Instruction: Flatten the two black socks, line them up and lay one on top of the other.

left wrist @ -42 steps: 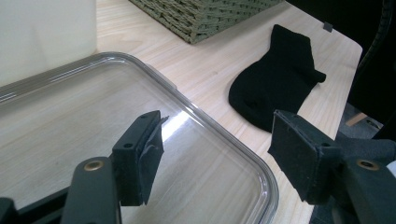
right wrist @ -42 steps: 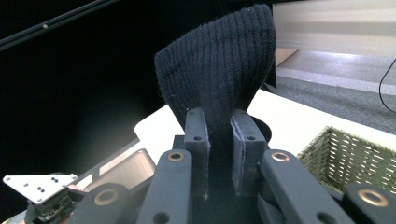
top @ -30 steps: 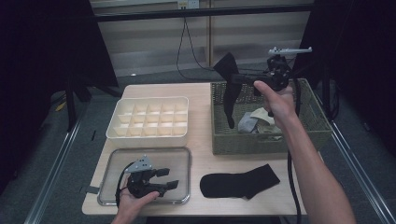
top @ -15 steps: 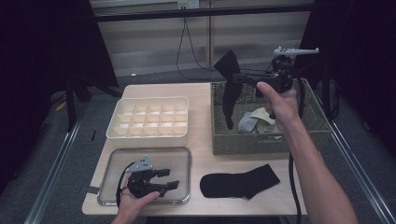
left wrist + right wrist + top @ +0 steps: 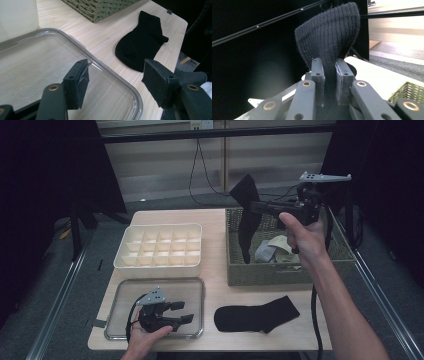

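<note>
Pinched in the right tool (image 5: 255, 206), a ribbed black sock (image 5: 246, 215) dangles limp

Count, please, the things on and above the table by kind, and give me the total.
Black socks: 2, one flat on the table, one held up by the right gripper
Light socks in the basket: 2, though the pile is hard to separate
Wicker basket: 1
Compartment box: 1
Clear tray: 1
Grippers: 2, left and right
Total: 9
</note>
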`<state>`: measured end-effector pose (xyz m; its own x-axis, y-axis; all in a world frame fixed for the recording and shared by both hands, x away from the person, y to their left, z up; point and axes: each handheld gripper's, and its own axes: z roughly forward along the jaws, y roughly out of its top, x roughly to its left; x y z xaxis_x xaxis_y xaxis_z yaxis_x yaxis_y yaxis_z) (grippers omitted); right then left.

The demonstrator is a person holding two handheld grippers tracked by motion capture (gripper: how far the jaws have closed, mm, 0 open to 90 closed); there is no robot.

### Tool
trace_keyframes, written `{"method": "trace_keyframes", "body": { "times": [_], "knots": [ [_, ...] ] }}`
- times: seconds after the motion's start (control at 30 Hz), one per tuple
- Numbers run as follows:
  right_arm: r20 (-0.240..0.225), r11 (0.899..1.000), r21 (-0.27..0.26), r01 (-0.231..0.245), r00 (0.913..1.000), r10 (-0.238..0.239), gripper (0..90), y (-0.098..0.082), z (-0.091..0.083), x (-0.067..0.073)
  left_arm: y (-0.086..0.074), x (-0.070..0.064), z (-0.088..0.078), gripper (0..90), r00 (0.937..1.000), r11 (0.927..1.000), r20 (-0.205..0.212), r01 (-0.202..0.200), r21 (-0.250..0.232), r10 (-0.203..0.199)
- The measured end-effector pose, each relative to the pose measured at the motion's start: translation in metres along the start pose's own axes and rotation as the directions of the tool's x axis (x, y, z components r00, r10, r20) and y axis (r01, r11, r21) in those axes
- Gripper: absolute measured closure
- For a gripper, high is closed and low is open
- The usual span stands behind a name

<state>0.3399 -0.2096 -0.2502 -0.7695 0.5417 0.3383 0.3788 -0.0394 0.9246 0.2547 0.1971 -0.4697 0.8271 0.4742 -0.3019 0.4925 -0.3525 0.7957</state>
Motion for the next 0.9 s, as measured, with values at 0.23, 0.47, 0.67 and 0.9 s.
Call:
{"method": "trace_keyframes", "body": {
  "times": [0.23, 0.47, 0.67, 0.9],
  "knots": [
    [-0.019, 1.0, 0.001, 0.009, 0.9998, -0.009, 79.4, -0.005, -0.006, 0.019, 0.0, -0.002, -0.001, 40.4, 1.0, 1.0, 0.0, -0.006, -0.007, 0.006],
    [-0.051, 1.0, 0.0, 0.021, 0.9985, -0.021, 79.5, -0.018, -0.004, 0.037, 0.0, -0.003, -0.001, 42.9, 1.0, 0.9998, 0.0, -0.001, -0.018, 0.001],
    [-0.066, 1.0, 0.018, 0.021, 0.9976, -0.02, 79.5, -0.032, 0.001, 0.045, 0.0, -0.001, -0.001, 43.5, 0.9999, 0.9997, 0.003, 0.011, -0.023, -0.011],
    [-0.089, 0.999, 0.03, 0.02, 0.9958, -0.017, 79.4, -0.05, 0.008, 0.048, 0.0, -0.002, 0.001, 45.7, 0.9999, 0.9998, 0.009, 0.012, -0.017, -0.012]
  ]
}}
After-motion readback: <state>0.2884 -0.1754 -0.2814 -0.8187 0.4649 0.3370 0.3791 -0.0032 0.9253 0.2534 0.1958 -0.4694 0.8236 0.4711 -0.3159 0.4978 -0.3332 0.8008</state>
